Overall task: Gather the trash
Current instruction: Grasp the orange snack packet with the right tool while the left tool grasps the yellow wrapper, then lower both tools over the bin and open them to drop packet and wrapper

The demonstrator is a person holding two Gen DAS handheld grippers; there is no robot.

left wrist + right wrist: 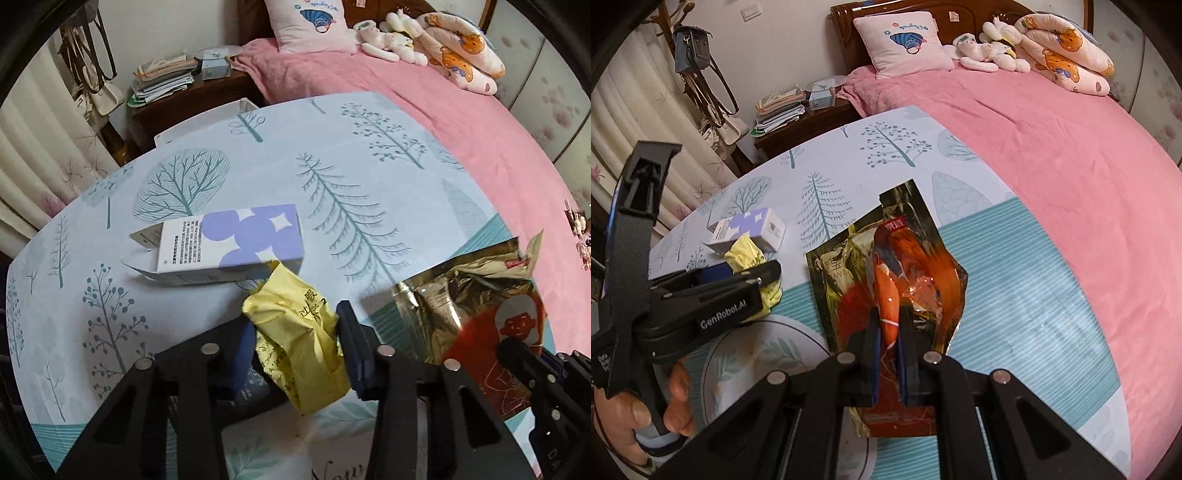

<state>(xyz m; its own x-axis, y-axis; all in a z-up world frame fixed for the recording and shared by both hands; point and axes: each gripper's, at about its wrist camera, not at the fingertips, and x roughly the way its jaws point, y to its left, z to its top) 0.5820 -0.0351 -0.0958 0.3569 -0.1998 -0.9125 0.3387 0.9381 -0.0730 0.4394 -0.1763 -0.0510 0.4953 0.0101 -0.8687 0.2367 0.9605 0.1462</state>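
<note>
My left gripper (295, 328) is shut on a crumpled yellow wrapper (299, 343), holding it just above the table; it shows from the side in the right wrist view (753, 273), with the wrapper (746, 254) between its fingers. My right gripper (888, 325) is shut on a gold and red foil snack bag (886, 266), pinching a fold at its middle; the bag also shows in the left wrist view (476, 306). A white and purple carton (229, 247) lies on its side on the table behind the yellow wrapper, its end flap open.
The table (369, 166) has a tree-print cloth and stands against a pink bed (1052, 147) with a pillow and plush toys. A nightstand (177, 96) with stacked papers and a white bin rim (207, 118) lie beyond the table's far edge.
</note>
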